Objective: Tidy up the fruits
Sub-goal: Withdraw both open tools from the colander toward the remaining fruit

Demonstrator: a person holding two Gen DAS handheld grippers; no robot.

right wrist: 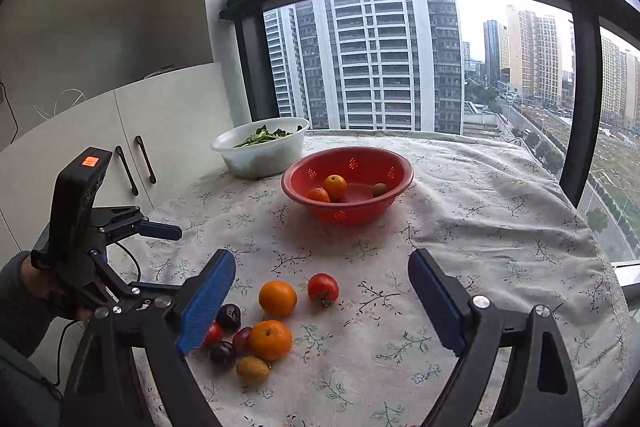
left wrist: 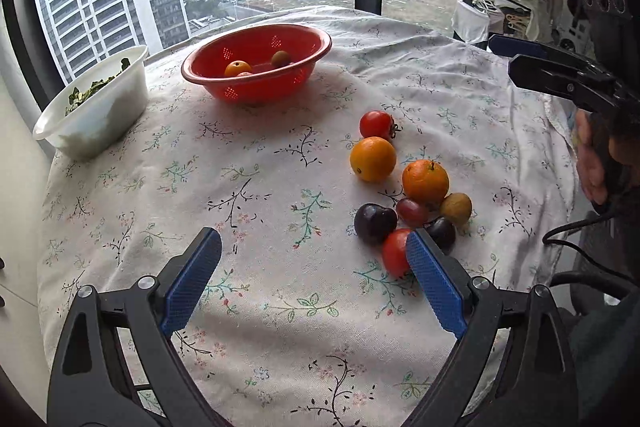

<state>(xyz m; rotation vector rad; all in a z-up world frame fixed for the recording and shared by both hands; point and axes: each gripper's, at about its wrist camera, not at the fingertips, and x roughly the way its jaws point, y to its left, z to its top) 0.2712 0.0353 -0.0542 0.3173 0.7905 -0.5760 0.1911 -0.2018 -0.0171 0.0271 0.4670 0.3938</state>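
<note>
Both my left gripper (left wrist: 314, 247) and right gripper (right wrist: 322, 269) stand wide and empty above loose round fruits (left wrist: 408, 187); far off sits a red perforated plastic bowl (left wrist: 256, 67).

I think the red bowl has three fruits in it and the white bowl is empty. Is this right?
Not quite: the white bowl holds green leaves, as the right wrist view shows. The red bowl does have three fruits in it.

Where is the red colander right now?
In both wrist views the red colander sits on the tablecloth at the window end, right of the white bowl.
</note>
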